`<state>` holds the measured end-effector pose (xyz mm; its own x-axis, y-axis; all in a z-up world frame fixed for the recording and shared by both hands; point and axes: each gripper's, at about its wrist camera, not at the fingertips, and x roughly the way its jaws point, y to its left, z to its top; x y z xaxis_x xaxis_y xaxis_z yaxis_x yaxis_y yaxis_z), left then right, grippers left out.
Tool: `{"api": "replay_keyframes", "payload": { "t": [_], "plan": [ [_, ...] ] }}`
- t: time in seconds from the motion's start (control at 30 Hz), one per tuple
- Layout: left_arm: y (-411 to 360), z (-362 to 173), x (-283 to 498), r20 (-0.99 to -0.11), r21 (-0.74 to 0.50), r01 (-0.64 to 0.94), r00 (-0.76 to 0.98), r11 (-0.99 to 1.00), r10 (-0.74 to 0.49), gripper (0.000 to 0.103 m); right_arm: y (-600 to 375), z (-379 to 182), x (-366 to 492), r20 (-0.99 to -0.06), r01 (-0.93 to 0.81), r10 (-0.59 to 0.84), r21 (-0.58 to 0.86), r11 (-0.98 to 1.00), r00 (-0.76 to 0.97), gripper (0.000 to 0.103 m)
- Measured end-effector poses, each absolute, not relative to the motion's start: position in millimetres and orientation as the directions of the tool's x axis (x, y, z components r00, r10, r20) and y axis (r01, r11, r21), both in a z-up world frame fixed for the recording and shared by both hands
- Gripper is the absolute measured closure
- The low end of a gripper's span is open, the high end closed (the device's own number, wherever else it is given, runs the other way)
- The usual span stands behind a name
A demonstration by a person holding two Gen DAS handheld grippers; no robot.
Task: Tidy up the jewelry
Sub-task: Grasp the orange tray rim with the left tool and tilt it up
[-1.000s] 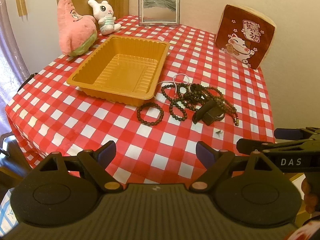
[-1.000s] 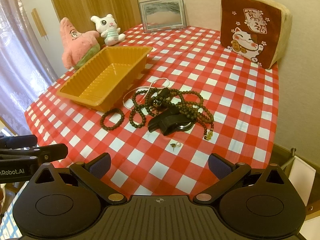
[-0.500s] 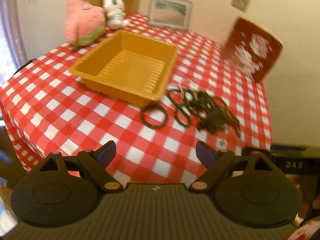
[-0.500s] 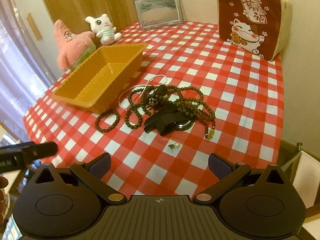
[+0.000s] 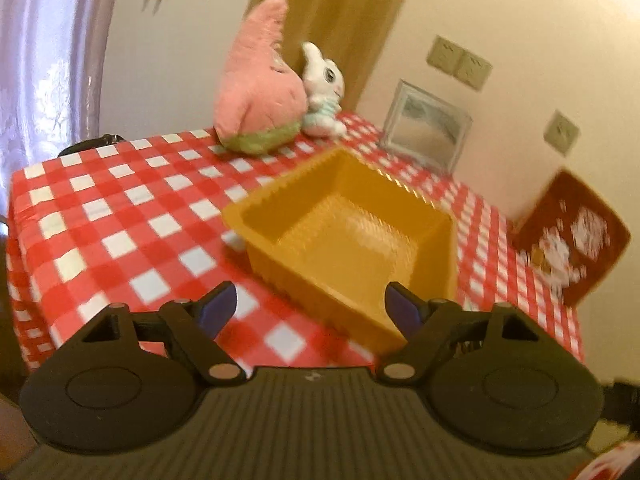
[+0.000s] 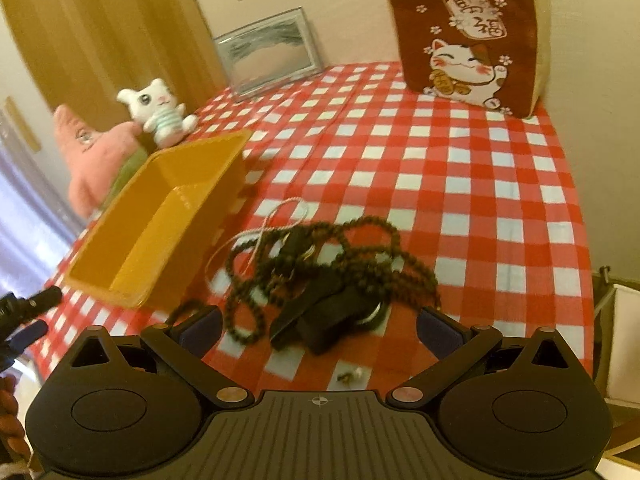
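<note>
Right wrist view first: checked table [image 6: 460, 184], red and white cloth, big cat cushion [image 6: 466, 36] at the back wall, framed picture [image 6: 268, 56] beside it. Orange tray [image 6: 160, 220] sits left of centre, nothing inside it that I can see. Pink plush [image 6: 96, 152] and small white plush [image 6: 158, 114] behind the tray.

Jewelry: tangled pile of dark bead necklaces [image 6: 320, 264] just right of the tray, with a black clasp-like piece [image 6: 324, 316] lying on top, too blurred to name. A thin white cord [image 6: 276, 216] loops out toward the tray. One tiny earring or stud [image 6: 352, 376] lies apart, nearest me.

My right gripper [image 6: 318, 326] is released, jaws wide, nothing between the pads, hovering just short of the pile. My left gripper [image 5: 310, 308] is closing a little but clamps nothing; it faces the near corner of the orange tray [image 5: 348, 236] in the left wrist view, which is motion-blurred.

Step, as I judge it: approach for the first pick, nothing sorted yet. Next move calls for lowering the right jaws over one strand or the black piece, closing gently, lifting slowly because the strands are tangled and may drag neighbours. Left looks set to steady the tray.
</note>
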<state>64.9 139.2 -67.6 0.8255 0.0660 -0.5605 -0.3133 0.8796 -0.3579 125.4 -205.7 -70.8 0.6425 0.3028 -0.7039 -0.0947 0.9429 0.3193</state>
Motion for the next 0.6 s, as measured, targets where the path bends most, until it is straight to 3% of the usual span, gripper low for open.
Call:
{"api": "replay_keyframes", "payload": {
  "t": [0.33, 0.6],
  "plan": [
    [195, -115, 110, -0.515, -0.473, -0.349, 0.854, 0.809, 0.067, 0.034, -190, -84, 146, -0.727, 0.006, 0.219, 0.293, 0.956, 0.651, 0.0],
    [207, -130, 145, -0.505, -0.49, -0.327, 0.862, 0.808, 0.043, 0.05, -180, -94, 152, -0.749, 0.044, 0.174, 0.261, 0.964, 0.64, 0.0]
  ]
}}
